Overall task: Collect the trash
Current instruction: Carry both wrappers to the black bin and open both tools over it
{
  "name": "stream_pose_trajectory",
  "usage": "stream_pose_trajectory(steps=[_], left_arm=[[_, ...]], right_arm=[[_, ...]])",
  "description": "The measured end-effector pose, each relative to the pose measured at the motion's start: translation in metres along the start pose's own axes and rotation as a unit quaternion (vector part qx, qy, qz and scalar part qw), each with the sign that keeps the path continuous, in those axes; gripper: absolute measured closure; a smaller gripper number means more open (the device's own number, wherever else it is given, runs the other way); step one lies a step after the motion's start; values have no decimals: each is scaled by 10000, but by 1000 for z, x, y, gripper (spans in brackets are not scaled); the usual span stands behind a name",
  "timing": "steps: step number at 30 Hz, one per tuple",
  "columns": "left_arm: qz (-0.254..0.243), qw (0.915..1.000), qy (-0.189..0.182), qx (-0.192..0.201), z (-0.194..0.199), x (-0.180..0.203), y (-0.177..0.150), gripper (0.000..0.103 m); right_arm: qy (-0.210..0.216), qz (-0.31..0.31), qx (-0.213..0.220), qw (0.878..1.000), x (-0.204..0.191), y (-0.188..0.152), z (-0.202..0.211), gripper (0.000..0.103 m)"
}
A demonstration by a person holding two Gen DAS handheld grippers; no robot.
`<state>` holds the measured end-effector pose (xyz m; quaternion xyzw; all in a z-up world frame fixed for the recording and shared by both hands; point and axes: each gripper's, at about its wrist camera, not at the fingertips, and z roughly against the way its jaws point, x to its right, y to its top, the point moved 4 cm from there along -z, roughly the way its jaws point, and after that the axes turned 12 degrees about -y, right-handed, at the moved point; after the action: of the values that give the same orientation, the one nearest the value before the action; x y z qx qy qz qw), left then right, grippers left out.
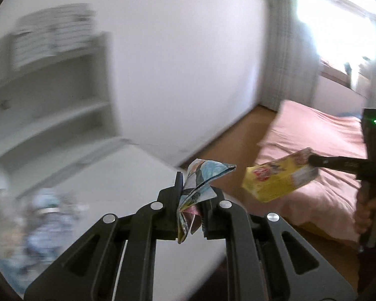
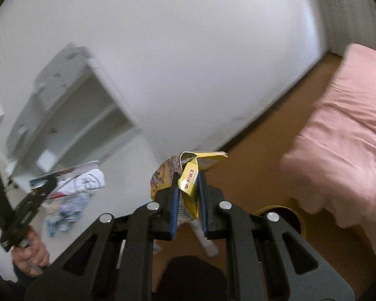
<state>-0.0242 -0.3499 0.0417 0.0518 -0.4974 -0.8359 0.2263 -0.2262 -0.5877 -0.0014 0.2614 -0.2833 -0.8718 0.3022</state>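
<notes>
Between the left tongs (image 1: 191, 200), a crumpled blue-printed wrapper (image 1: 203, 180) is pinched tight above the white table (image 1: 117, 188). Across from it, the right tongs (image 2: 188, 200) clamp a yellow snack packet (image 2: 189, 175), one piece of trash for each. Only the left wrist view shows the bright window (image 1: 338, 22) and a blurred bluish heap (image 1: 45, 215) on the table; only the right wrist view shows a yellow bin (image 2: 297, 213) on the brown floor (image 2: 268, 155) beside the pink bed (image 2: 343, 138). Both views take in the white shelf unit (image 1: 50, 100) and one hand (image 2: 30, 253) each.
</notes>
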Motion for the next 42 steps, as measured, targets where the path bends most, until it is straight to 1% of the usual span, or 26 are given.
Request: stream_pose_trajectory(steps=[3, 5, 7, 9, 11, 13, 15, 16, 18, 21, 25, 27, 30, 31, 32, 33, 34, 35, 36, 37, 38, 39, 41, 42], left_arm=[[-217, 9974, -595, -349, -49, 49, -17, 92], [-293, 9947, -835, -522, -74, 68, -29, 92], [-311, 9896, -1105, -863, -106, 89, -49, 92], [-273, 9841, -1319, -1156, -133, 102, -66, 92], [-308, 9797, -1404, -1399, -162, 113, -84, 92], [-343, 9766, -1455, -1546, -186, 120, -98, 92], [-403, 9742, -1417, -1710, -212, 120, -114, 92], [-410, 9733, -1399, -1772, -225, 119, -121, 92], [-375, 9685, -1374, -2043, -253, 117, -137, 92], [-253, 9641, -1365, -2265, -283, 109, -153, 92], [-189, 9616, -1294, -2413, -309, 111, -169, 92], [-202, 9596, -1258, -2507, -322, 112, -175, 92], [-195, 9575, -1305, -2565, -330, 115, -176, 92], [-203, 9573, -1318, -2566, -332, 115, -175, 92], [-206, 9568, -1343, -2571, -335, 115, -176, 91], [-209, 9563, -1346, -2587, -337, 118, -175, 91], [-216, 9553, -1331, -2630, -340, 118, -176, 90], [-218, 9544, -1295, -2681, -342, 117, -178, 86], [-202, 9541, -1280, -2701, -344, 117, -179, 77], [-188, 9541, -1285, -2698, -345, 117, -178, 72], [-179, 9542, -1303, -2686, -346, 118, -178, 61], [-163, 9547, -1318, -2664, -346, 118, -178, 51], [-171, 9552, -1328, -2638, -346, 118, -177, 46], [-176, 9553, -1342, -2628, -345, 119, -176, 46]], right_arm=[[-433, -167, -173, 9988, 44, -19, -19, 88], [-641, -296, -362, 9968, 72, -34, -37, 88], [-838, -390, -569, 9941, 97, -49, -58, 88], [-1018, -445, -779, 9908, 113, -66, -80, 88], [-1216, -458, -965, 9868, 130, -81, -102, 88], [-1318, -503, -1126, 9836, 145, -92, -121, 88], [-1394, -552, -1304, 9801, 157, -103, -142, 88], [-1437, -550, -1376, 9785, 161, -106, -153, 88], [-1492, -514, -1521, 9757, 165, -113, -172, 88], [-1483, -486, -1730, 9725, 169, -124, -197, 88], [-1488, -479, -1876, 9697, 171, -131, -222, 88], [-1470, -521, -1911, 9691, 173, -132, -228, 88], [-1407, -592, -1942, 9690, 175, -130, -235, 88], [-1393, -599, -1947, 9691, 177, -129, -236, 86], [-1407, -621, -1931, 9691, 178, -128, -237, 80], [-1407, -650, -1912, 9692, 179, -125, -237, 72], [-1405, -683, -1890, 9695, 180, -124, -236, 42], [-1425, -736, -1813, 9703, 181, -121, -233, 26], [-1417, -776, -1708, 9720, 183, -119, -230, 27], [-1360, -763, -1704, 9730, 182, -118, -229, 27], [-1344, -754, -1733, 9727, 181, -117, -229, 27], [-1338, -763, -1733, 9727, 180, -115, -227, 27], [-1331, -781, -1707, 9732, 179, -113, -223, 27], [-1344, -825, -1689, 9729, 180, -112, -220, 27]])
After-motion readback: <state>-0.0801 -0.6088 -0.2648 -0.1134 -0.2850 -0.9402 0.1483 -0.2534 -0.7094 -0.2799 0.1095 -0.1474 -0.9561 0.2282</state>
